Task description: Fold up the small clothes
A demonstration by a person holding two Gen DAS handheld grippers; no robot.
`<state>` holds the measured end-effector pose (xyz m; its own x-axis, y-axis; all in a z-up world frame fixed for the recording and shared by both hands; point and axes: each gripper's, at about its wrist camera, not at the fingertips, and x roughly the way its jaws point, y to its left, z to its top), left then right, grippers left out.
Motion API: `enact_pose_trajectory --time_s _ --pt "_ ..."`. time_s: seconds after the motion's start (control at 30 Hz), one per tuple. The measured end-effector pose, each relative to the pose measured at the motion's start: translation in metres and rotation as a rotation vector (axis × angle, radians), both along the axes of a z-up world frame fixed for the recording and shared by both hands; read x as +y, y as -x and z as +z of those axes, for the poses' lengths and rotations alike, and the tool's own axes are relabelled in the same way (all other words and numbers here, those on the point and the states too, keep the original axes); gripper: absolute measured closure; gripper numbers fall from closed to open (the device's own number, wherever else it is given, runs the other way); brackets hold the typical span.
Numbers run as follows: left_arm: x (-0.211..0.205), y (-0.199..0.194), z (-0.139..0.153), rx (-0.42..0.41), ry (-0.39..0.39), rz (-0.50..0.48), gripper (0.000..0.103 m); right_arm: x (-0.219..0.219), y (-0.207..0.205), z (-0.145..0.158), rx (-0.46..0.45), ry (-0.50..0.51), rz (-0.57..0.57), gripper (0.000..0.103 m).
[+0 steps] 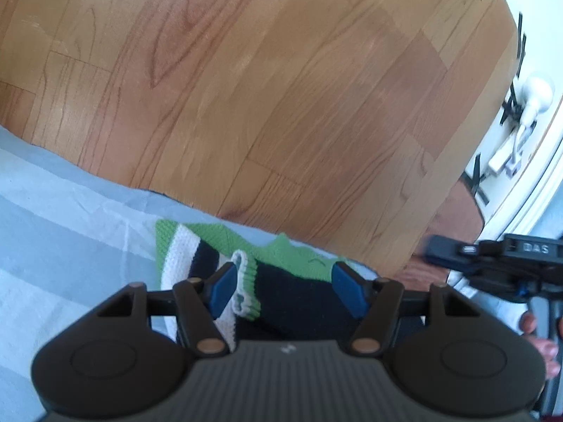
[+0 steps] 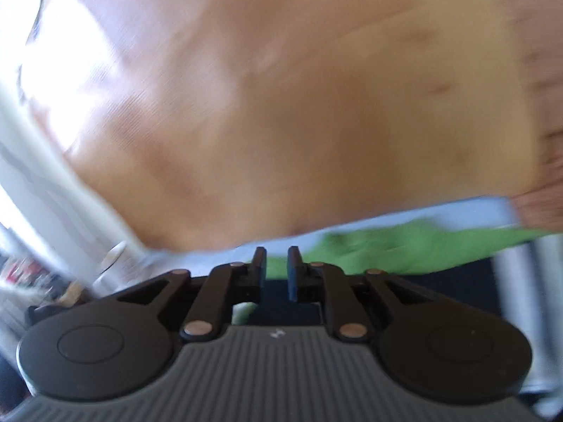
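Beyond the sweater (image 1: 281,274), wood floor (image 1: 246,88), striped sheet (image 1: 70,211)

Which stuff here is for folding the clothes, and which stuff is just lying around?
For the job:
- sweater, the small striped one
- sheet under it
- left gripper, open over the sweater
- right gripper, nearly closed; the blur hides whether it pinches anything

Just lying about:
- white plug and cables by the wall
- wooden floor
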<state>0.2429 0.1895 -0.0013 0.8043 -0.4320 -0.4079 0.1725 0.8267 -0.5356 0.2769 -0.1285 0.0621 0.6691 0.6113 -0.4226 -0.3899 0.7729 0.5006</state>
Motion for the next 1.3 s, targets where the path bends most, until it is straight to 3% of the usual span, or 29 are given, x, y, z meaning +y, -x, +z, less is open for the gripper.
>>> enact_pose_trajectory --time_s 0.17,0.3,0.4,0.5,0.6,0.63,0.9,1.07,1.17,1.3 --pt "-0.015 -0.011 -0.012 0.099 -0.101 -0.001 0.047 -0.106 0.017 -0.021 -0.013 0.088 -0.275 0.057" --pt "-0.020 -0.011 -0.016 0.098 -0.152 0.010 0.082 -0.145 0.017 -0.050 0.081 0.067 -0.352 0.057" --pt "-0.019 -0.012 -0.019 0.101 -0.138 0.000 0.091 -0.135 0.021 -0.058 0.065 0.084 -0.319 0.057" --pt "-0.018 -0.010 -0.017 0.084 -0.146 -0.003 0.091 -0.113 0.010 -0.069 0.083 0.188 -0.262 0.061" --pt "-0.019 -0.008 -0.016 0.079 -0.163 -0.007 0.091 -0.090 0.013 -0.080 -0.028 0.337 -0.244 0.061" --pt "-0.020 -0.007 -0.015 0.079 -0.169 -0.007 0.091 -0.088 0.011 -0.078 -0.027 0.353 -0.248 0.060" --pt "-0.025 0.008 0.002 0.152 -0.225 0.001 0.092 -0.110 0.011 -0.075 0.034 0.243 -0.283 0.057" --pt "-0.036 0.024 -0.004 0.181 -0.333 0.074 0.088 -0.130 0.053 -0.075 0.052 0.128 -0.267 0.053" --pt "-0.037 0.036 0.003 0.172 -0.324 0.088 0.085 -0.140 0.086 -0.073 0.068 0.044 -0.233 0.052" --pt "-0.046 0.068 0.019 0.113 -0.317 0.065 0.073 -0.146 0.134 -0.070 0.047 0.026 -0.180 0.050"
